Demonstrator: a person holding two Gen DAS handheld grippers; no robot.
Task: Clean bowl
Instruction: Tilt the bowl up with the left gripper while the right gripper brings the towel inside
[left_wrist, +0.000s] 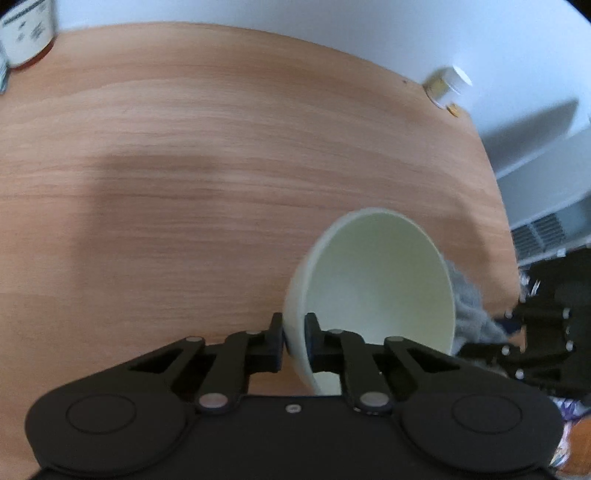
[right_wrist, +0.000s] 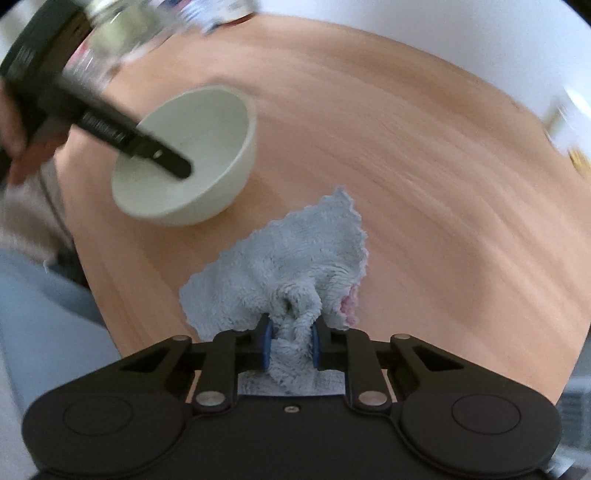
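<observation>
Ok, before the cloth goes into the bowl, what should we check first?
1. Left tool grips the bowl by its wall, one finger inside and one outside: ok.
2. Right tool is shut on the cloth: ok.
3. Bowl's opening faces the cloth so it can go in: ok, the bowl is tilted.
4. Cloth is touching the bowl's inside: not ok, the right wrist view shows it apart from the bowl, hanging over the table.
5. Bowl's inside shows dirt to wipe: cannot tell, the pictures are blurred.
6. Enough cloth sticks out past the fingers to wipe with: ok.
</observation>
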